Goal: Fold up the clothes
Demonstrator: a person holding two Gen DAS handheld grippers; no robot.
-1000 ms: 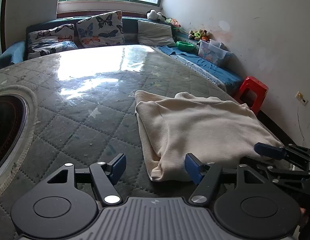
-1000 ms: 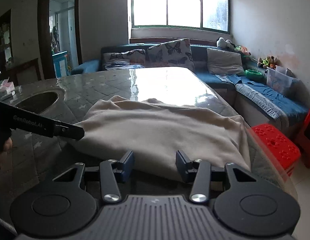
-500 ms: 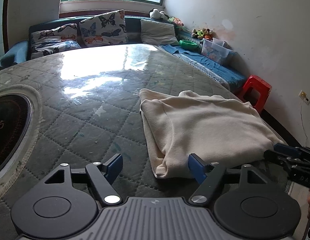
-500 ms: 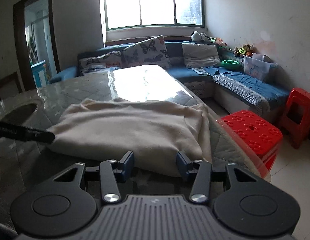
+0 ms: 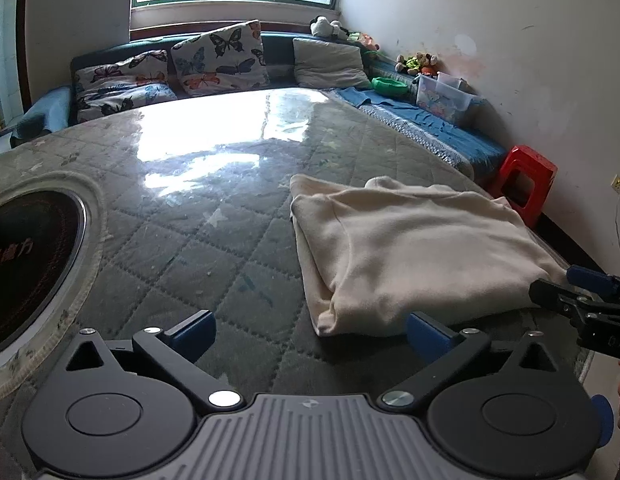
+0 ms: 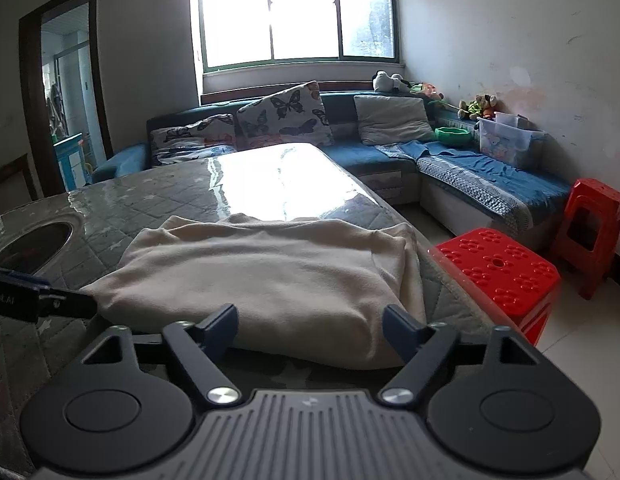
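Cream-coloured, soft knitted garment [image 5: 410, 248] lies folded into a thick rectangle on the grey-green quilted table cover under clear plastic [image 5: 198, 216], toward the table's right side. In the left wrist view, the left gripper [image 5: 310, 330] hangs just short of the garment's near left corner, its blue-padded jaws wide apart and holding nothing. The right gripper [image 5: 582, 296] shows at the picture's right edge, near the garment's near right corner; from here I cannot tell whether it touches the cloth. If another fold is wanted, my judgement is that the left jaws should slide low along the cover and take every layer at that corner, since the stacked edges there could slip apart under a shallow pinch. Left of the garment the cover lies bare as far as the round dark inset with a pale ring [image 5: 26, 264], so there is ample room to lay cloth over that way.

In the right wrist view, the right gripper [image 6: 310, 326] also stands with jaws spread, empty, with the garment's [image 6: 270, 272] near folded edge between them. The left gripper's [image 6: 46, 300] dark tip pokes in from the left, beside the garment. The garment's right side runs close to the table's edge, beyond which stands a red perforated plastic stool [image 6: 498, 272]; any lift should carry the cloth leftward, away from that drop.
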